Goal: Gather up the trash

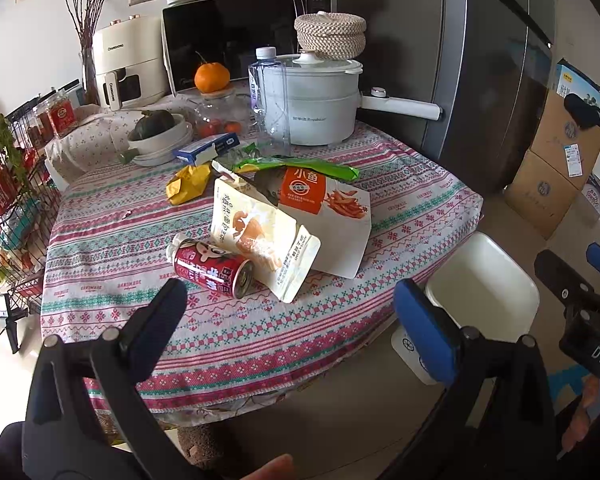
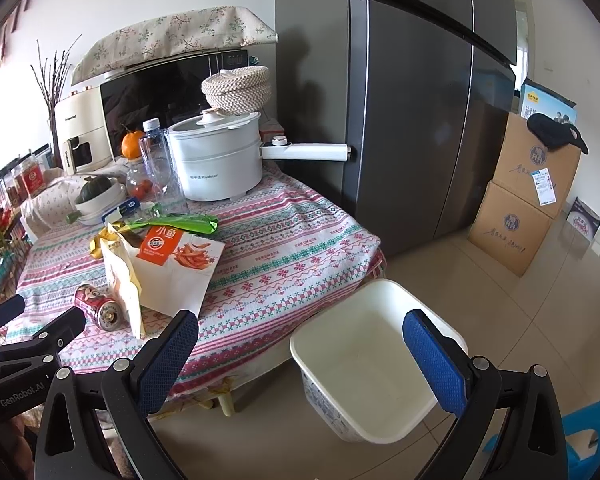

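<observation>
A red drink can (image 1: 214, 270) (image 2: 97, 305) lies on its side on the patterned tablecloth (image 1: 112, 240) (image 2: 284, 248). Behind it lean a cream snack pouch (image 1: 260, 236) (image 2: 122, 276) and a white-and-orange snack bag (image 1: 324, 208) (image 2: 180, 264). A green wrapper (image 1: 300, 168) (image 2: 176, 224) and a yellow wrapper (image 1: 188, 184) (image 2: 100, 242) lie further back. A white bin (image 1: 484, 288) (image 2: 376, 360) stands on the floor by the table corner. My left gripper (image 1: 292, 324) is open, hovering before the can. My right gripper (image 2: 300, 360) is open above the bin's near side.
A white electric pot (image 1: 320, 100) (image 2: 220, 160), a clear bottle (image 1: 270, 100) (image 2: 162, 168), an orange (image 1: 212, 76), bowls and a microwave (image 1: 236, 36) fill the table's back. A grey fridge (image 2: 420, 100) stands right, cardboard boxes (image 2: 528, 200) beyond. A wire rack (image 1: 8, 216) is left.
</observation>
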Demonstrator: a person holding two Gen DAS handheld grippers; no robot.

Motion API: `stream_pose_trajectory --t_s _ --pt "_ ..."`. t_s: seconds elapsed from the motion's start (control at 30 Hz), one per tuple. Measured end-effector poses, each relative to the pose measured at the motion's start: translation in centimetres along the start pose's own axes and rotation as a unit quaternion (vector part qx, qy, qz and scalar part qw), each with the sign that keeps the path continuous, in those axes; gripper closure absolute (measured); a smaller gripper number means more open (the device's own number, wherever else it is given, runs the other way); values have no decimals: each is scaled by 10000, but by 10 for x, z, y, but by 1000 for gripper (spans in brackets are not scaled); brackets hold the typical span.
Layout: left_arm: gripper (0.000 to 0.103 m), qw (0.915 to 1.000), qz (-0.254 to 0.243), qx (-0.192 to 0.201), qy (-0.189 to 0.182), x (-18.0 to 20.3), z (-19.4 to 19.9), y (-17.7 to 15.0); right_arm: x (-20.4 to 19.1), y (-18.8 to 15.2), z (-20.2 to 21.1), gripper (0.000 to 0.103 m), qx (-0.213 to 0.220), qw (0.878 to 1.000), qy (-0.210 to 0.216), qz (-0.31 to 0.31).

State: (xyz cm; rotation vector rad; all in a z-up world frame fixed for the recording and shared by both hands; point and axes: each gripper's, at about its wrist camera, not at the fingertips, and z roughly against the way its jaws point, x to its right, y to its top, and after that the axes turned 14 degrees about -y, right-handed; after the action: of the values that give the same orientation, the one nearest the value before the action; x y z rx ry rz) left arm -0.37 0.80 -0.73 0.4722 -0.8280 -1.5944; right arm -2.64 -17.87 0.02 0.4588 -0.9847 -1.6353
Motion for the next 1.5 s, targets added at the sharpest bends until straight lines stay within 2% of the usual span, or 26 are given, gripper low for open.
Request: stream_pose_trajectory --t_s 0.93,1.13,1.33,1.4,1.5 --pt "0 9999 103 -137 -18 -10 -4 2 -1 -1 -1 0 -35 10000 1 12" --pt "0 9976 488 -484 -91 -44 -17 18 -3 7 -7 0 -218 9996 174 67" --pt "0 9921 901 -873 30 -95 -36 38 -9 35 -20 0 -755 9942 760 44" --pt "0 9913 913 -938 107 -105 -43 43 -14 44 -26 0 -842 9929 829 124" --pt "0 9837 1246 -1285 -140 -121 -64 46 -26 54 -36 0 -899 9918 868 263"
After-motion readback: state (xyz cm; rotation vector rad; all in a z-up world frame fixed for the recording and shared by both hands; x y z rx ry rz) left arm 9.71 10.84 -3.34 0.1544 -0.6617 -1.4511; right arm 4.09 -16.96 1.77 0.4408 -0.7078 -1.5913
